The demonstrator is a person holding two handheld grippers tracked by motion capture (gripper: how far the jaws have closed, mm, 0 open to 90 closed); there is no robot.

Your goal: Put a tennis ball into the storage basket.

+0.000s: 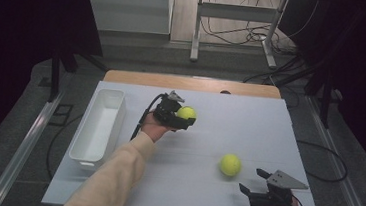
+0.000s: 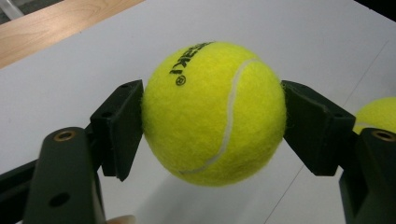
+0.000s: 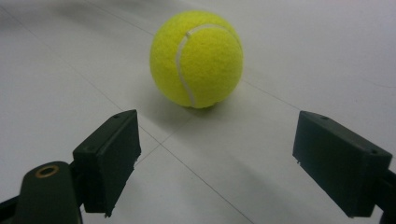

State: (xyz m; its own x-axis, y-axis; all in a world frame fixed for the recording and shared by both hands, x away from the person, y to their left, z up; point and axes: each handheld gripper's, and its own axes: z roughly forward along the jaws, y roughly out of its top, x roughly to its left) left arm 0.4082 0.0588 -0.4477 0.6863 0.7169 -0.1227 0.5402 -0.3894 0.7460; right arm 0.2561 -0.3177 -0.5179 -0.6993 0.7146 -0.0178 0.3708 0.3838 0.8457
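Leftmost, white bin [image 1: 99, 126] sitting at left edge of white board [image 1: 203, 195], nothing visible inside, likely drop spot. Next over, left gripper [image 1: 181, 118] clamped on held tennis ball [image 1: 186, 113], pads [image 2: 119, 126] pressing both flanks roughly at widest part, ball lifted clear of board with shadow below in left gripper view. Risk here: fuzzy round felt, only two small flat contact patches, so easy to squirt out forward if squeeze eases or wrist swings fast toward bin; would bounce and roll off board. Also cable trailing from gripper could snag bin rim on the way over. Further right, second tennis ball [image 1: 230, 164] resting loose on board, near right gripper [image 1: 255, 183], apart from it. Right gripper spread wide, holding nothing, ball ahead of pads and centred between them in right gripper view [image 3: 196, 58]. Risk: one pad touching first on approach, nudging ball away; closing too early, ahead of widest part, pinching front curve and popping it forward toward far edge
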